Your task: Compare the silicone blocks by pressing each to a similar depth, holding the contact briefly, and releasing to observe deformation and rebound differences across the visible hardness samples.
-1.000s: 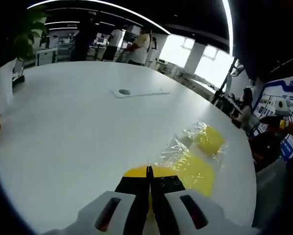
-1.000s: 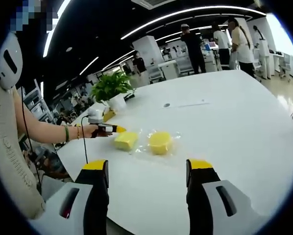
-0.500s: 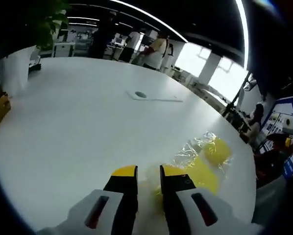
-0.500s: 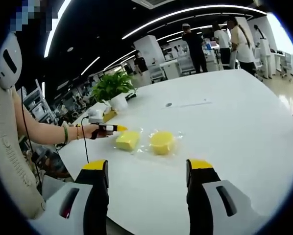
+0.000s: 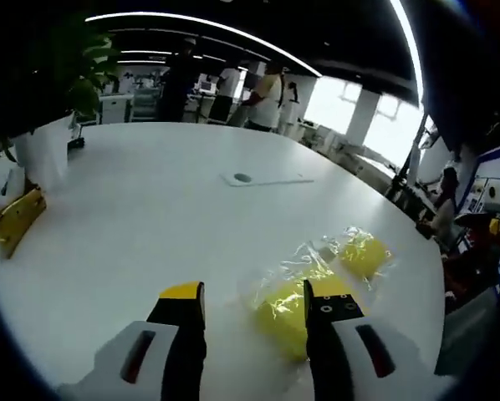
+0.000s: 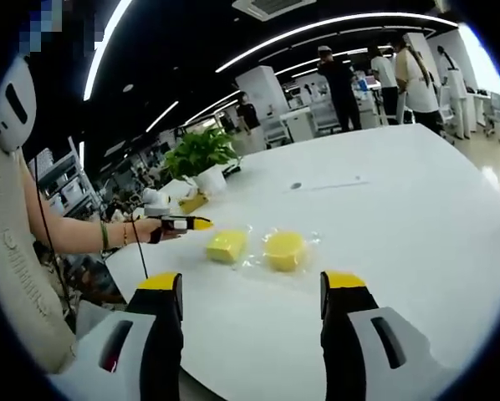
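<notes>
Left gripper (image 5: 254,301) jaws have parted, releasing the silicone block (image 5: 285,311).

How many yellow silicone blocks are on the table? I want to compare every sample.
2: a squarish block nearest the left tool, and a rounder block beside it, both in clear wrapping.
</notes>
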Available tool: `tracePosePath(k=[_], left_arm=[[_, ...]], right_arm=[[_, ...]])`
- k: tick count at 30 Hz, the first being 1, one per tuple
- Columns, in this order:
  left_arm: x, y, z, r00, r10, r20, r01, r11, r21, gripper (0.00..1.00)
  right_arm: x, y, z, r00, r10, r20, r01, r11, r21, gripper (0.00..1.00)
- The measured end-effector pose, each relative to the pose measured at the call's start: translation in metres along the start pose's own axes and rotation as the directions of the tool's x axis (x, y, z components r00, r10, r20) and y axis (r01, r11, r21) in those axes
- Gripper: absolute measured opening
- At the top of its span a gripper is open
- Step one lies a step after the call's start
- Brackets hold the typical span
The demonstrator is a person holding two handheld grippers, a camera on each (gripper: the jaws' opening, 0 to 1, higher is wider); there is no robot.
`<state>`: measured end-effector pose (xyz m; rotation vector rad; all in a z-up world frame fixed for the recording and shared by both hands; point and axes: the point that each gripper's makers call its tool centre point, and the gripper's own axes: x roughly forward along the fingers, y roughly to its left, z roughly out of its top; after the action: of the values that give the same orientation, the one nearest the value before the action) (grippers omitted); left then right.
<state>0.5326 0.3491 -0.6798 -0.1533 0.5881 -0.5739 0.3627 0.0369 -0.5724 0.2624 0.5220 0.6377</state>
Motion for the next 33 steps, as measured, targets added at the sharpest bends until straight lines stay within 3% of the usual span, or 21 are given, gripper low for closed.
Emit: tracePosePath(k=[12, 24, 30, 33], left_arm=[[-0.051, -0.061, 0.012, 0.996, -0.031, 0.078, 0.028, 0.999, 0.042, 0.52], [-0.098, -0.114, 0.009, 0.989, -0.039, 0.140, 0.038, 0.999, 0.009, 0.53], [-0.122, -0.143, 0.013, 0.981, -0.040, 0.192, 0.040, 0.999, 0.008, 0.59], [-0.135, -0.163, 0.016, 0.976, -0.058, 0.209, 0.044, 0.996, 0.072, 0.64]], right_arm=[[-0.007, 0.011, 0.008, 0.999, 0.044, 0.032, -0.043, 0.998, -0.038, 0.62], [-0.016, 0.021, 0.012, 0.994, 0.091, 0.068, -0.086, 0.994, -0.070, 0.63], [-0.024, 0.025, 0.010, 0.991, 0.102, 0.084, -0.096, 0.992, -0.081, 0.67], [-0.031, 0.026, 0.010, 0.989, 0.112, 0.099, -0.103, 0.991, -0.088, 0.68]])
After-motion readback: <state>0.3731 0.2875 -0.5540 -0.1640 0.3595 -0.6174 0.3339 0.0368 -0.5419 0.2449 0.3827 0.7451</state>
